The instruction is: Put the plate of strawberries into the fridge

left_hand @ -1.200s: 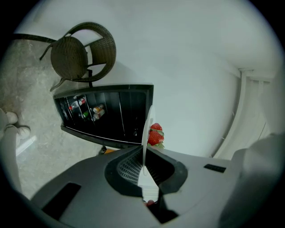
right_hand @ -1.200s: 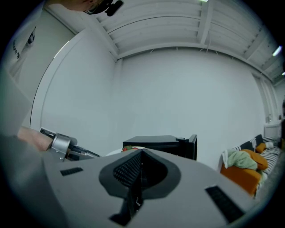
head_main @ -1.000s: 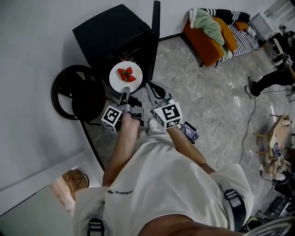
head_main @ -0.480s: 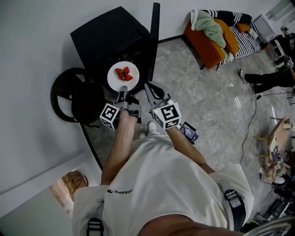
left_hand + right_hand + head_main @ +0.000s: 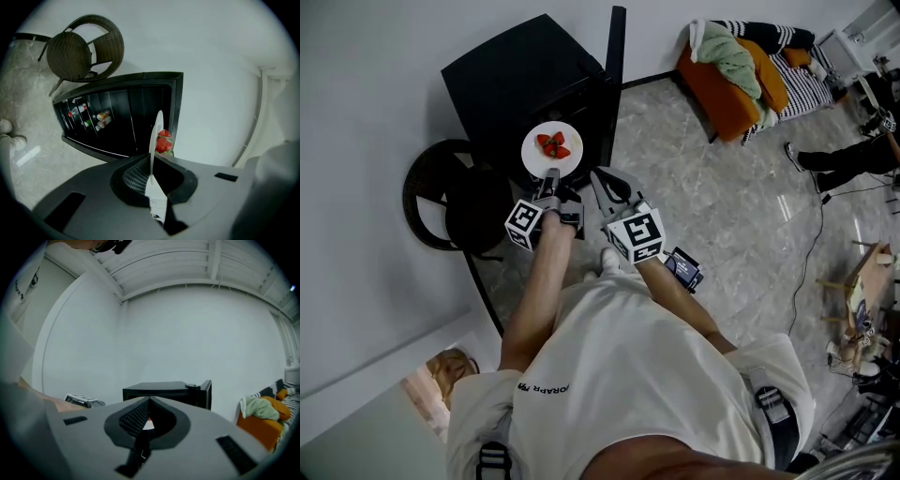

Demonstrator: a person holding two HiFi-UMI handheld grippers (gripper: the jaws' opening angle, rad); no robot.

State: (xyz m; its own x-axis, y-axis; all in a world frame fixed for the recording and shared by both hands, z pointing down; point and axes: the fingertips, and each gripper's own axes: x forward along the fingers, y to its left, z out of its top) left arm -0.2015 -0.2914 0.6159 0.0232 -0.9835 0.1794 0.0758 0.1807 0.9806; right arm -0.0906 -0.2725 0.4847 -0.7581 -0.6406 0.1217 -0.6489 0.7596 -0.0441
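A: What are the tongs doing?

B: The left gripper (image 5: 152,161) is clamping its ribbed dark jaws on the near rim of the plate (image 5: 553,150). In the left gripper view the plate is showing edge-on, as a thin white disc. The right gripper (image 5: 598,175) is hanging just beside it with its jaws pressed together, holding nothing.

A: And the fruit?

B: The glossy red strawberries (image 5: 554,145) are sitting in a small cluster on the round plate, which is hovering at the open front of the fridge (image 5: 516,75). The fridge is a matte black box, and its door (image 5: 616,66) is swinging out edge-on at its right.

A: What else is lying around the fridge?

B: A round woven wicker chair (image 5: 450,192) is standing just left of the fridge. Pale veined stone floor (image 5: 712,206) is spreading out to the fridge's right. An orange sofa (image 5: 722,89), heaped with cloth, is sitting well apart on that side.

A: What is differing from half a second ago?

B: Both grippers have been edging toward the fridge, so the plate is reaching slightly closer to its opening.
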